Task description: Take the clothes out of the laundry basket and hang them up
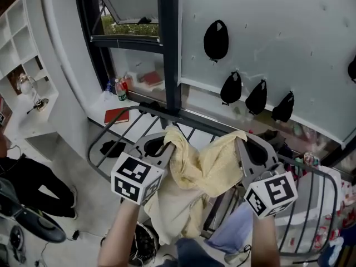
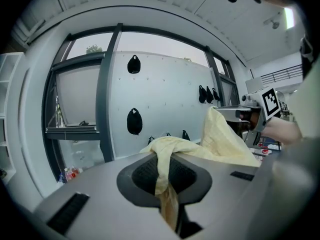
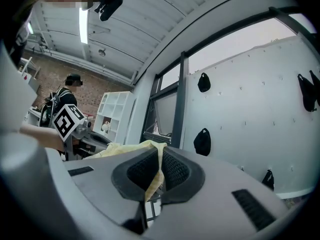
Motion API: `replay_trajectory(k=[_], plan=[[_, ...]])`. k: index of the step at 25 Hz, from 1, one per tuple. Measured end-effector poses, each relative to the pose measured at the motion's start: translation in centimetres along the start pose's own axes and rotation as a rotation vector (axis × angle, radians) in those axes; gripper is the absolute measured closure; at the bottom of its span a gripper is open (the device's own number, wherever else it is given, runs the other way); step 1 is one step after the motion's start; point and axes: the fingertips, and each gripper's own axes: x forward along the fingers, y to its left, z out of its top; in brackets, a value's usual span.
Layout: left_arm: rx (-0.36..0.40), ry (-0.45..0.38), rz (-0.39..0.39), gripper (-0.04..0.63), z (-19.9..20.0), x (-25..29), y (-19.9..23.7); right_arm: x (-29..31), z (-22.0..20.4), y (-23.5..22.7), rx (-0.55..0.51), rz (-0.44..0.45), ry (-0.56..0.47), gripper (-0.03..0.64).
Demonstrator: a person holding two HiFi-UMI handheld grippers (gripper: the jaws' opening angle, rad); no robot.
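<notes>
Yellow garment (image 1: 203, 168) hangs spread between both grippers, above the bars of a grey drying rack (image 1: 127, 128) that stands by the window. At the left, the left gripper (image 1: 167, 144) has its jaws clamped on a bunched edge of the cloth. The middle sags in loose folds. At the right, the right gripper (image 1: 240, 144) pinches the other edge, jaws tight together on it.

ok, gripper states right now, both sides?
Left gripper: closed, holding the yellow cloth.
Right gripper: closed, holding the other end of the same yellow cloth.
</notes>
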Motion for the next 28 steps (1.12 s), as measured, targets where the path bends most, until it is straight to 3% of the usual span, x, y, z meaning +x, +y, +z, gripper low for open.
replay_trajectory(k=[6,11,18,28], plan=[[-0.014,0.008,0.0,0.556,-0.4,6.7,1.8,3.8,-3.3,-4.7,-0.02,-0.039,0.07,0.611],[-0.027,0.065,0.003,0.555,-4.2,10.2,2.2,5.6,-8.0,-6.0,-0.039,-0.074,0.174,0.609],[-0.017,0.19,-0.003,0.555,-10.5,12.1,2.1,6.2,-13.6,-6.5,-0.108,-0.126,0.337,0.607],[0.0,0.34,-0.013,0.554,-16.3,13.5,1.4,5.5,-20.1,-5.9,-0.164,-0.108,0.562,0.603]])
